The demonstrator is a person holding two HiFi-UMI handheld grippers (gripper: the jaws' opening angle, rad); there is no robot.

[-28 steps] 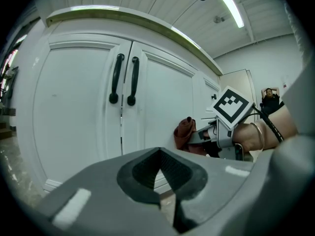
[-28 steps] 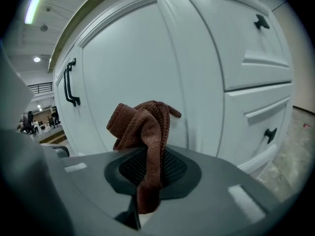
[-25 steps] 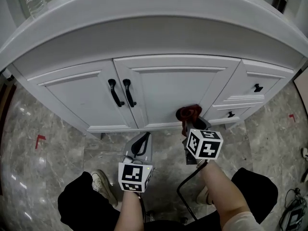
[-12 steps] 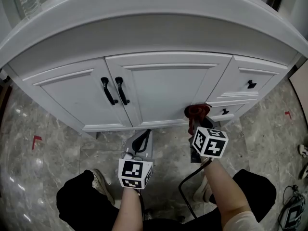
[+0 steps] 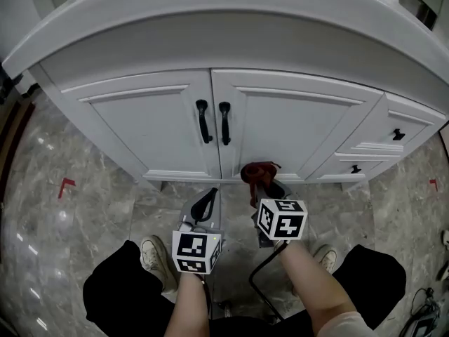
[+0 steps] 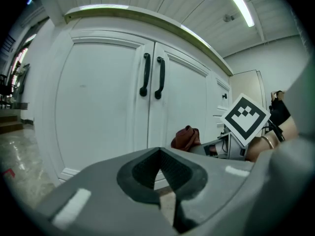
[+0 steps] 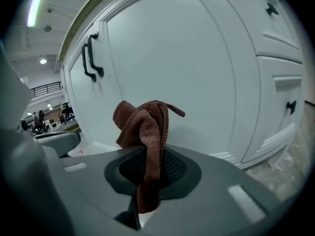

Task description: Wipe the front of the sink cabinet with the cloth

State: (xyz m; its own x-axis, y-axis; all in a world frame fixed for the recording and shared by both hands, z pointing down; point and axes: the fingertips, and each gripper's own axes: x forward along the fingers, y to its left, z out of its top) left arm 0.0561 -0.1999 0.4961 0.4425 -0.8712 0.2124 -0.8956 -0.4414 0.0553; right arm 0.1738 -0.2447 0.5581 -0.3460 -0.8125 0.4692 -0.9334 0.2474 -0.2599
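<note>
The white sink cabinet (image 5: 287,128) has two doors with black handles (image 5: 213,121) and drawers at the right. My right gripper (image 5: 257,181) is shut on a reddish-brown cloth (image 7: 145,127), bunched above the jaws. The cloth (image 5: 255,172) sits low at the right door's bottom edge, close to the panel; contact cannot be judged. In the left gripper view the cloth (image 6: 185,138) shows beside the right gripper's marker cube (image 6: 246,119). My left gripper (image 5: 204,206) hangs shut and empty over the floor, short of the cabinet (image 6: 98,107).
Grey marble floor (image 5: 84,223) spreads around the cabinet, with red tape marks (image 5: 65,185) at the left. The person's shoes (image 5: 156,257) and dark trousers stand below the grippers. A black cable (image 5: 261,286) trails from the right gripper. The countertop (image 5: 231,20) overhangs the doors.
The right gripper with the cloth has slid left along the cabinet's bottom, from near the drawers to the right door's lower left. The head view shifted too. The left gripper stays put.
</note>
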